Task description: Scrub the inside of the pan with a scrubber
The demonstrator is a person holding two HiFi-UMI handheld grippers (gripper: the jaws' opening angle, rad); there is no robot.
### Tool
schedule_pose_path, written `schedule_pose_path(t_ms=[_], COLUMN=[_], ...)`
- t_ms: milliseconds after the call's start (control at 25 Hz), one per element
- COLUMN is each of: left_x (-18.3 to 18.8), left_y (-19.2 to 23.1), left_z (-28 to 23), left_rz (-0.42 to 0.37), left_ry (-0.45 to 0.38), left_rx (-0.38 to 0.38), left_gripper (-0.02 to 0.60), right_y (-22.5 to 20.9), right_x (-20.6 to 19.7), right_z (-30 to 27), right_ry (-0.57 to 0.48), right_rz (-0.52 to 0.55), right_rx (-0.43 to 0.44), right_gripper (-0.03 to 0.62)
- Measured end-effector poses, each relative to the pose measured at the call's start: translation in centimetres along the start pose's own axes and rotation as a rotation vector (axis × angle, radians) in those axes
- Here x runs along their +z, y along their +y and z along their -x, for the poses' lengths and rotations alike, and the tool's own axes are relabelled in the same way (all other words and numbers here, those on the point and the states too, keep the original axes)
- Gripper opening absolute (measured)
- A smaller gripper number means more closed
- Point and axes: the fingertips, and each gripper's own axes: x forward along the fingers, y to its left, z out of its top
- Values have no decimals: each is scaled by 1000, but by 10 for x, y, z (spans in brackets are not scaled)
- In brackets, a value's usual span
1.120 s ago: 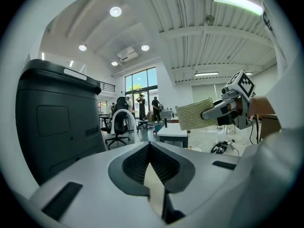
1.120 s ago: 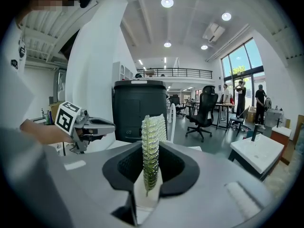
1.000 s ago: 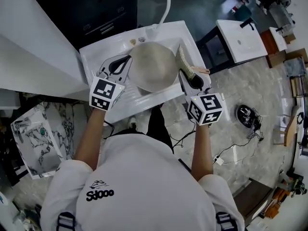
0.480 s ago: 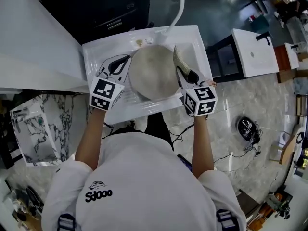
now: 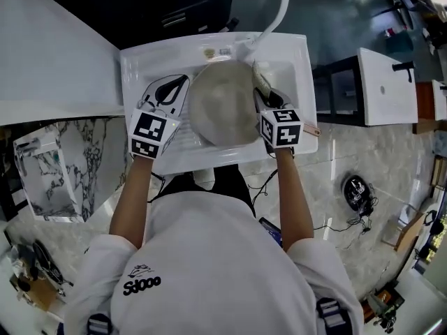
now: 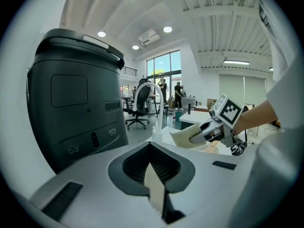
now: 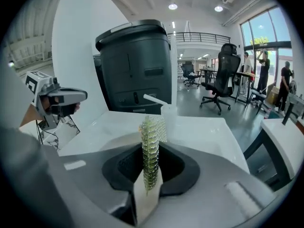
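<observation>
at the white sink, pan sits in the basin, under the curved faucet.

left gripper: at the pan's left rim. in the left gripper view its jaws are closed on a thin pale edge, which i take to be the pan's rim. looks like a steadying hold.

right gripper: jaws clamped on the scrubber, a yellow-green mesh pad held edge-on and upright in the right gripper view. the left gripper view also shows the pad sticking out in front of the right gripper.

change over the last second: the right gripper has come in leftward. a second ago the scrubber stood off to the right of the pan, clear of it. half a second ago it was at the right rim. now it lies against or just beside the far-right rim; contact cannot be confirmed from overhead. left gripper unmoved relative to the pan. the head camera has shifted too, so the sink sits higher and squarer in frame.

reading: approach about finished, scrubbing not yet clearly begun. the pad has still to get onto the inner surface.
</observation>
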Motion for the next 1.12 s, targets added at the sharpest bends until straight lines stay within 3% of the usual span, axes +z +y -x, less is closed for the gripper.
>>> schedule_pose_path(t_ms=[240, 320, 520, 880, 1120], left_x=[-16, -20, -32, -35, -42], left_y=[11, 14, 17, 15, 19], left_z=[1, 3, 12, 23, 34], left_rz=[28, 39, 63, 87, 106], left_ry=[55, 66, 101, 79, 83], left_rx=[55, 73, 102, 120, 143], left_gripper=[3, 3, 3, 3, 3], right_y=[-19, -25, -19, -1, -4], right_x=[-36, -43, -48, -47, -45], right_z=[-52, -66, -91, -123, -149], right_ry=[64, 73, 94, 99, 122], right_rz=[-284, -325, -270, -158, -191], right_rx=[18, 1, 0, 56, 72], right_gripper=[77, 77, 77, 81, 83])
